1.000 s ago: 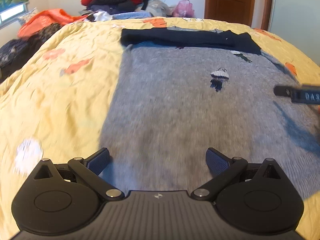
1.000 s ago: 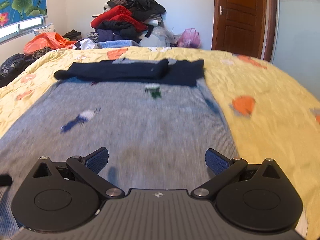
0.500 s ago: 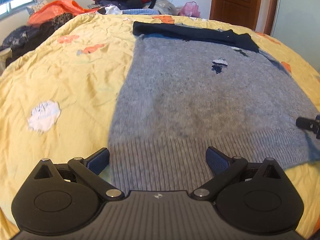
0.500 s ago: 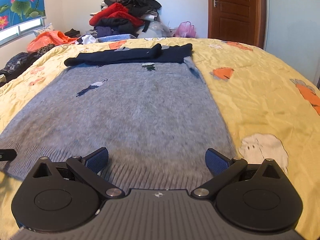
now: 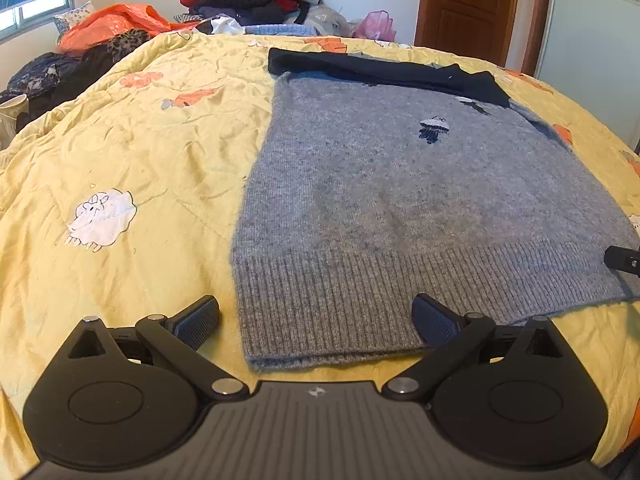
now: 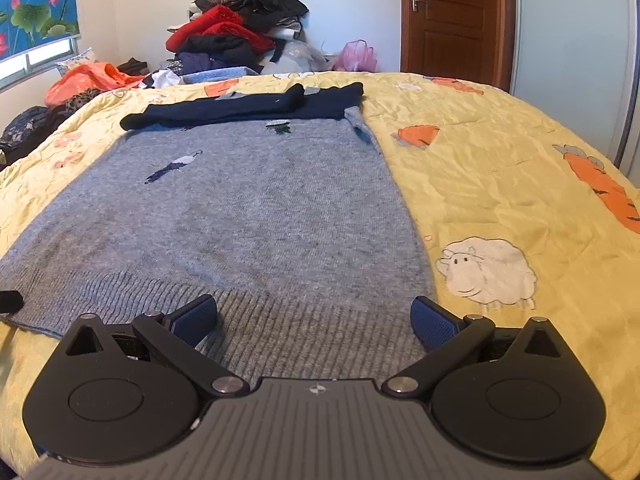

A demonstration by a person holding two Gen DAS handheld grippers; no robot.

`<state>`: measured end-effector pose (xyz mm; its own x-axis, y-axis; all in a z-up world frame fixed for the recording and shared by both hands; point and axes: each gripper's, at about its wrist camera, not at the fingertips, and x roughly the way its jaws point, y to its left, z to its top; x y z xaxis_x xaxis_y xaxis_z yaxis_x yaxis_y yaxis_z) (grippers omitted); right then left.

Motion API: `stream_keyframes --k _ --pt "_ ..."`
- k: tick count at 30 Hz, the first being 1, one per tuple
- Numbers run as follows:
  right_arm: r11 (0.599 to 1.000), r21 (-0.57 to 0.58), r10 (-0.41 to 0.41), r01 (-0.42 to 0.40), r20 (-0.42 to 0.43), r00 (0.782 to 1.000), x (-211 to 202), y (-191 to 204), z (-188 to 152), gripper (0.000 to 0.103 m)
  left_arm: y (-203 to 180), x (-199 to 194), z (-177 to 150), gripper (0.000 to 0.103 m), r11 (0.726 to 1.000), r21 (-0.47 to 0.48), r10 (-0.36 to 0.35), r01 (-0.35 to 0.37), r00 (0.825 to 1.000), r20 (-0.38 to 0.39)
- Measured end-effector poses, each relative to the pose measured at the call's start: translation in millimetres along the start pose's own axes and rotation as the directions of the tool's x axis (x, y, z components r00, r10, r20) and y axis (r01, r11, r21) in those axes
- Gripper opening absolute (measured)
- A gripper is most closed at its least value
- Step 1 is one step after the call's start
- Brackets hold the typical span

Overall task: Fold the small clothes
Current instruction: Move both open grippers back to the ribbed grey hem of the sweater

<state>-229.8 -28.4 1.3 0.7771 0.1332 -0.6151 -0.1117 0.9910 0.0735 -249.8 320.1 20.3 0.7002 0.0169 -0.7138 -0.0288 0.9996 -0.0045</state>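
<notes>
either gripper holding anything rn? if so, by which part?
Nothing held. Left gripper and right gripper are both open, poised at the ribbed hem of the grey sweater, one near each bottom corner.

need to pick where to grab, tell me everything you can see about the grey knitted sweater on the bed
The grey knitted sweater lies flat on the yellow patterned quilt, ribbed hem nearest both cameras. It looks fuzzy and woolly, with small dark-and-white embroidered motifs. Navy sleeves are folded across its far end. The open left gripper straddles the hem's left corner, the open right gripper its right corner; contact is unclear.
</notes>
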Motion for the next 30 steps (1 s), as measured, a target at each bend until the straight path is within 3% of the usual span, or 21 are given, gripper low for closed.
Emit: stream_keyframes --k 10,18,30 --pt "0.997 0.066 -0.029 0.028 0.001 1.000 -10.5 -30.1 -5.8 0.103 12.5 -5.0 -1.3 0.103 0.998 -0.054 0.013 -0.014 1.000 -0.004" --pt "0.998 0.049 -0.027 0.028 -0.010 1.000 -6.6 -27.5 -8.3 0.103 29.8 -3.9 -3.4 0.103 0.996 -0.083 0.030 -0.031 0.999 -0.013" --pt "0.999 0.023 -0.026 0.026 -0.012 1.000 -0.3 -27.6 -7.9 0.103 20.5 8.8 9.8 0.103 0.997 -0.073 0.010 -0.011 1.000 -0.024"
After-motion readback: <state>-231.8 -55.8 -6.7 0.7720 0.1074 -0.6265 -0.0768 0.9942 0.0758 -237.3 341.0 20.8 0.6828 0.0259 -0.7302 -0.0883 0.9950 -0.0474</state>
